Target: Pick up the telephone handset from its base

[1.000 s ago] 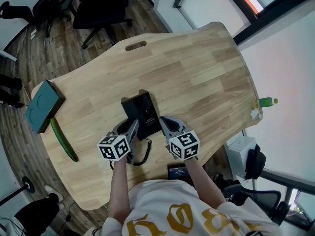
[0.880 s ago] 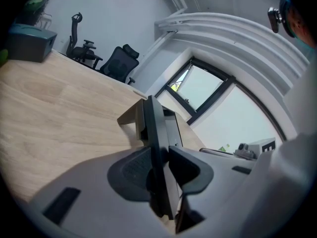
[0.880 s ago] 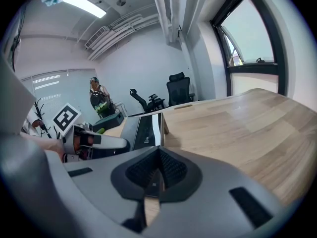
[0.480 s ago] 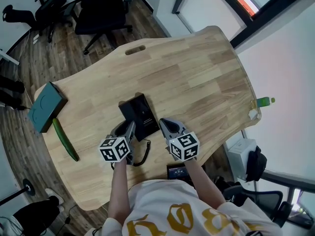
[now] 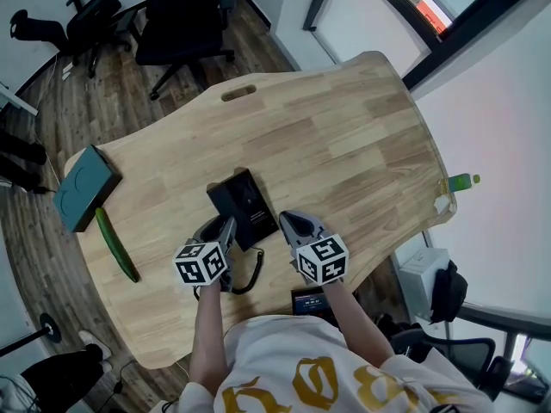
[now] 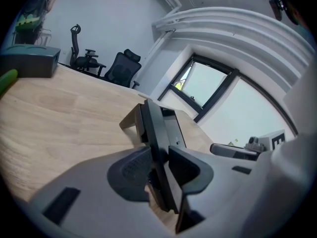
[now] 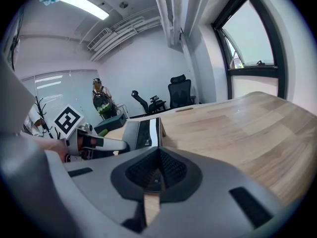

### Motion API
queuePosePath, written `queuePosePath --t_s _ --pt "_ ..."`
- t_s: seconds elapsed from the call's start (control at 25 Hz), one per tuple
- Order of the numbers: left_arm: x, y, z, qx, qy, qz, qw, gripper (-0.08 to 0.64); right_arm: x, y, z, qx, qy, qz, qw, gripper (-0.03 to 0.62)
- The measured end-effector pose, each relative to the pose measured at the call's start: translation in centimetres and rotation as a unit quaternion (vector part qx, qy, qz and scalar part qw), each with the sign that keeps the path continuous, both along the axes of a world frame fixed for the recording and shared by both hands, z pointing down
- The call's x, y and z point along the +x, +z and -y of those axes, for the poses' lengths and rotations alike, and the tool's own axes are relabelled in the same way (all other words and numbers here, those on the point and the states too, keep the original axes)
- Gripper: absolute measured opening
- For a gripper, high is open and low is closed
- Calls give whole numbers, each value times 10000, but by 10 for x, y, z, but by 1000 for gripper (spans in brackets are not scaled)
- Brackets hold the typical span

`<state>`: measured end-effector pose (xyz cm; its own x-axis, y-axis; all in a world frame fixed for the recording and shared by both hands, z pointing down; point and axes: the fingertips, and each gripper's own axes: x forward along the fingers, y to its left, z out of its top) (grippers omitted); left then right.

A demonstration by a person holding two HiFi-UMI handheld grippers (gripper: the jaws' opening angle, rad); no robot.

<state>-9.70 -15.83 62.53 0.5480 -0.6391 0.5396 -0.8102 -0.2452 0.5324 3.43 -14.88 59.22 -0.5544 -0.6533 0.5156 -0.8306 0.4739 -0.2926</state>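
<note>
The black telephone base [image 5: 244, 203] lies on the wooden table [image 5: 362, 136] just ahead of both grippers. My left gripper [image 5: 225, 225] is shut on the black handset [image 6: 153, 128], which stands on edge between the pads at the base's left side. The base [image 6: 174, 129] shows right behind it in the left gripper view. In the head view the gripper hides most of the handset. Its coiled cord [image 5: 255, 273] curls toward the table's near edge. My right gripper [image 5: 289, 224] sits at the base's near right corner, jaws shut with nothing in them [image 7: 157, 171], and the base [image 7: 143, 132] lies just beyond.
A green cucumber [image 5: 114, 244] and a teal box [image 5: 86, 188] lie at the table's left end. A slot [image 5: 238, 92] is cut in the far edge. Office chairs [image 5: 185, 11] stand beyond the table, and a green bottle [image 5: 461, 180] sits off its right edge.
The left gripper has tilted a little with the handset still in its jaws. The right gripper has kept still.
</note>
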Motion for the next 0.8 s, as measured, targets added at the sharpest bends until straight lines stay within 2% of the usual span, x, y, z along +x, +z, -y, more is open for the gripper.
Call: queuePosePath --t_s 0.12,0.2,0.44,0.56,0.8 --pt "-2 -3 2 58 45 383 9992 117 1 -1 1 10 23 1 10000 6" --pt "-3 -5 4 101 53 510 9986 117 2 0 2 15 31 -1 10000 5" --pt "-2 -12 3 67 47 136 9999 117 -1 0 1 0 -4 8 10000 6" --pt "-1 -10 5 -16 55 -31 10000 162 -5 1 0 -14 -29 2 10000 5" --pt "4 -6 12 -71 240 71 9997 152 -3 3 0 -28 -33 -24 10000 6"
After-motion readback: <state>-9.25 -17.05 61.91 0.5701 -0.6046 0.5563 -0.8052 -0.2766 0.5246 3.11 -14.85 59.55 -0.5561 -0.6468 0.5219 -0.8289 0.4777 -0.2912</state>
